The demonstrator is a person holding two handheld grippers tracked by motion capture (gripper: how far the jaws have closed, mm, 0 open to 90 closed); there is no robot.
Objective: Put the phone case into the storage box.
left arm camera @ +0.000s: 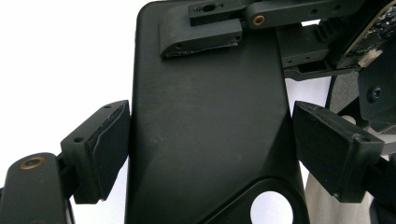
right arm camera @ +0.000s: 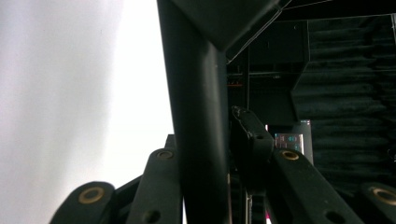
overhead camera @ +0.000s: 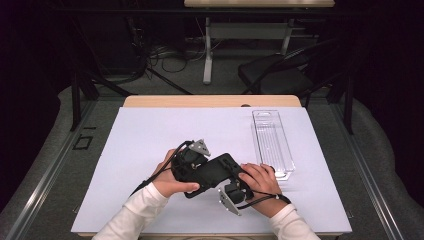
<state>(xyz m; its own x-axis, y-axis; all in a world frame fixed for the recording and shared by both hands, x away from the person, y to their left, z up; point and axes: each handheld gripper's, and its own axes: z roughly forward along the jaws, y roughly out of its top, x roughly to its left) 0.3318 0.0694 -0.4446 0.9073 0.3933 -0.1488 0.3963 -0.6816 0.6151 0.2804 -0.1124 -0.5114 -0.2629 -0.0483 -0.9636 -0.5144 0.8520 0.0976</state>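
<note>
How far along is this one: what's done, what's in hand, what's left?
Done: the black panel has been picked up and sits near the front of the white mat, apart from the clear tray, which looks empty. In hand: the left tongs span the panel's width, and the right tongs pinch its thin edge. Left: probably placing it, perhaps at the tray.

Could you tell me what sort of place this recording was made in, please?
Probably a lab or recording studio: a table under a white mat, dark curtained surroundings, cables on the floor, another desk and a chair behind.
</note>
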